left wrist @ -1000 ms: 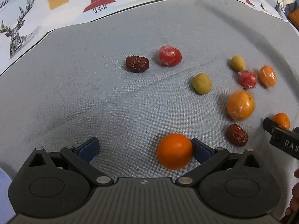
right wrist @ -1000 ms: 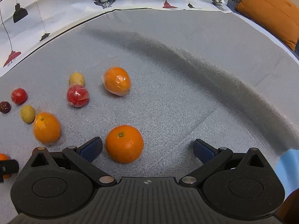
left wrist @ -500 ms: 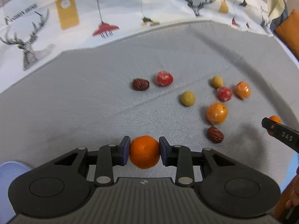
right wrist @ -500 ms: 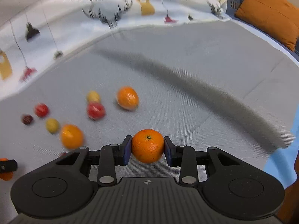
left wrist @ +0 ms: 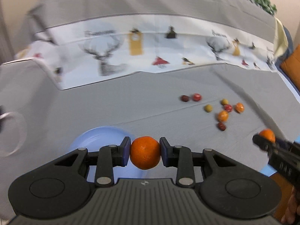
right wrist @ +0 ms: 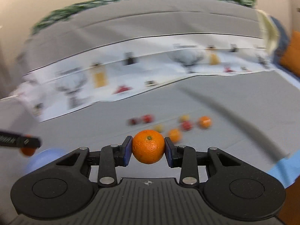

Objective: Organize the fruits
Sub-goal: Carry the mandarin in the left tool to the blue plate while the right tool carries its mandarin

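Left wrist view: the left gripper [left wrist: 144, 154] clamps a round orange mandarin [left wrist: 145, 152] between its blue-padded fingers [left wrist: 125, 153], above a pale blue plate [left wrist: 101, 140] on the grey cloth-covered table [left wrist: 112, 103]. Right wrist view: the right gripper [right wrist: 148, 151] grips a second round orange mandarin [right wrist: 148, 146]; blurred small loose fruits [right wrist: 174, 135] lie beyond.

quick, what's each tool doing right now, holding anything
Left tool: shut on an orange, lifted clear of the grey cloth.
Right tool: shut on another orange, also lifted.
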`<state>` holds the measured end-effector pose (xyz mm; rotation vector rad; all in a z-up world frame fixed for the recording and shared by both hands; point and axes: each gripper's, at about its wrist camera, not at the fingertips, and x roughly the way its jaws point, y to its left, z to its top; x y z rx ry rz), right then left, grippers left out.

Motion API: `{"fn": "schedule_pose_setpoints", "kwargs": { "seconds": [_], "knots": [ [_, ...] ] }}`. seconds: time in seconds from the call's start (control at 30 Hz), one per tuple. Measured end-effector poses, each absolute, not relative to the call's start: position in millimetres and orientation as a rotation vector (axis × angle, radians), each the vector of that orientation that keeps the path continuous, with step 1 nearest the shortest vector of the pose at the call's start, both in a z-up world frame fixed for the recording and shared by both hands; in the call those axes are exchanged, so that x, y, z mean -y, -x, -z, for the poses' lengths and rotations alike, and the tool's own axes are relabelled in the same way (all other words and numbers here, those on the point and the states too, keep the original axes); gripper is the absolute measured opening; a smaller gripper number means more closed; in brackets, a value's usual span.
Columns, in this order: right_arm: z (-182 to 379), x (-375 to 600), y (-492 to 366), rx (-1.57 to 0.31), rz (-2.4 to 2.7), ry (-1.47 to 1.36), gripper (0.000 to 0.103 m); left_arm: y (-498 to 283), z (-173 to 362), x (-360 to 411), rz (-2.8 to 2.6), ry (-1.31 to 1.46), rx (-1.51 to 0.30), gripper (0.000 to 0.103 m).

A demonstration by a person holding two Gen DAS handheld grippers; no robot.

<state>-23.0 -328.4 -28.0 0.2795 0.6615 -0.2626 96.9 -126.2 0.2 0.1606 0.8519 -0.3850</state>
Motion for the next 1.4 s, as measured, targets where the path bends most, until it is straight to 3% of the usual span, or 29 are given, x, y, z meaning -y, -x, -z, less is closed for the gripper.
{"fn": "schedule_pose_setpoints", "kwargs": {
  "seconds": [0.27, 0.53, 1.0, 1.4],
  "knots": [
    [17.6, 204.9, 63.2, -0.732, -0.02, -0.216, 0.037, -33.3, -19.3, 13.2, 0.248, -0.106, -0.853, 0.037],
    [-0.8, 139.9, 73.7, -0.683, -0.14, -0.072, 0.037, 15.7, -17.1, -47.3, 0.196, -0.052, -0.852, 0.037],
    [-7.6, 124.4, 87.7, -0.665, -0.134, -0.016, 0.037, 28.8, -16.8, -47.8, 0.238, -0.038, -0.832, 0.037],
    [0.1, 138.8, 73.5, -0.693, -0.079, -0.041, 0.037, -5.5, -5.5, -29.8, 0.274, -0.049, -0.872, 0.037]
  ]
}}
